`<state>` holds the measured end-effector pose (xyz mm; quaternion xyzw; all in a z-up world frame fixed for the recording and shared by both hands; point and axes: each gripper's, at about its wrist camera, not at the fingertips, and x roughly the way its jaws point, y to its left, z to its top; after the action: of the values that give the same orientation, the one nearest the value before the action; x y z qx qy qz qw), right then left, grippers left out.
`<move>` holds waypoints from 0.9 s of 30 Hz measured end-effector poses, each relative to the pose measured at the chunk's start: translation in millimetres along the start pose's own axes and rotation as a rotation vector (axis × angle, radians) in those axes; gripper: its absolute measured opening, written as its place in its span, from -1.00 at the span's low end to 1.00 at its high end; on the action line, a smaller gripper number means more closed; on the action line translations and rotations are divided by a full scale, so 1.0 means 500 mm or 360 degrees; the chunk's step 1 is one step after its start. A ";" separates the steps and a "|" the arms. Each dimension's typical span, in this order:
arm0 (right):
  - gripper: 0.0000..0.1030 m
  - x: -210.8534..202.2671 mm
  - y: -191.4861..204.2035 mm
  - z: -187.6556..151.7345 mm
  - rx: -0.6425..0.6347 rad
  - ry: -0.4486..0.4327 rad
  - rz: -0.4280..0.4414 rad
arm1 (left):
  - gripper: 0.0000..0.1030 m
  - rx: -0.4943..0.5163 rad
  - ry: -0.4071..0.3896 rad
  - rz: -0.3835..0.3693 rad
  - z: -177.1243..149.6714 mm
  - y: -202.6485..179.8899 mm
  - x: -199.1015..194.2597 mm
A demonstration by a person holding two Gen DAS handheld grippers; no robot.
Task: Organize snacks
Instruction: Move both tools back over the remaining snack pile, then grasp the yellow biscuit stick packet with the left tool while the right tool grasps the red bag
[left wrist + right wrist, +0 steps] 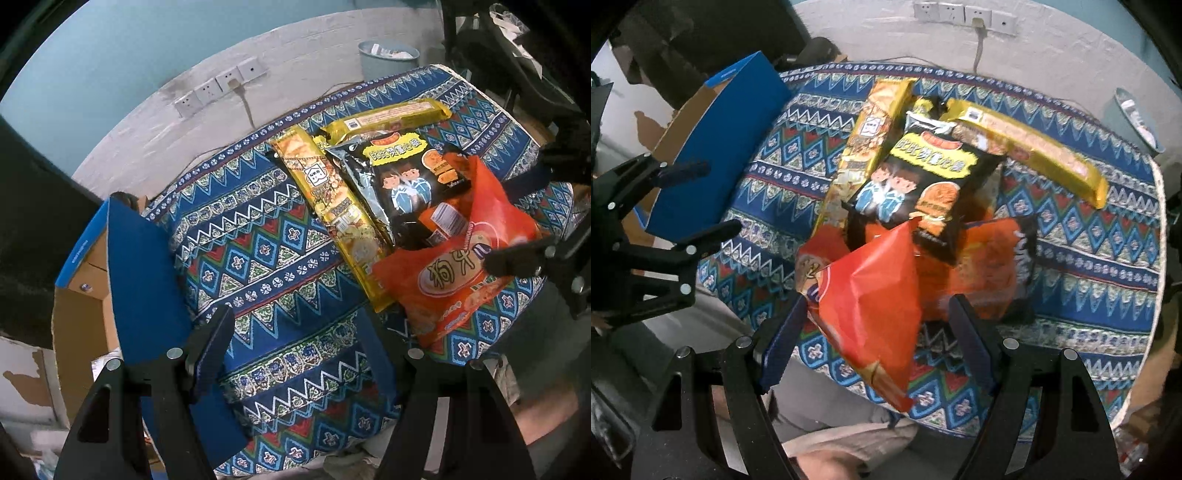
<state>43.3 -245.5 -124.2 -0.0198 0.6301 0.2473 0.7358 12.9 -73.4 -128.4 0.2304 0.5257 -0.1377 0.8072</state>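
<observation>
The right claw (875, 328) gapes wide around the red snack bag (868, 295), gripping nothing; beside that bag, the left claw (295, 347) hangs open and empty.

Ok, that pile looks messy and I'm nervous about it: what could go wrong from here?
1. The shiny orange snack bag sits between the open fingers of the right tool, near the edge of the blue patterned tablecloth. A loose grip could let it drop off the table.
2. The black snack bag with cartoon figures overlaps it, so lifting may drag that bag along.
</observation>
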 end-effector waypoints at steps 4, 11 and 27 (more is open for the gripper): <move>0.53 0.026 0.009 0.001 -0.0027 0.0049 0.0011 | 0.36 0.0004 0.0014 -0.0001 -0.001 0.000 0.012; 0.13 0.053 0.022 0.003 -0.0047 0.0054 0.0035 | 0.36 0.0001 0.0037 -0.0004 0.003 0.005 0.023; -0.54 -0.049 -0.033 0.000 -0.0020 -0.0106 -0.0043 | 0.42 -0.0120 0.0056 -0.0011 0.060 0.029 0.058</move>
<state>47.8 -268.1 -105.8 -0.0247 0.6035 0.2418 0.7595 55.1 -76.0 -141.4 0.2006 0.5455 -0.1165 0.8054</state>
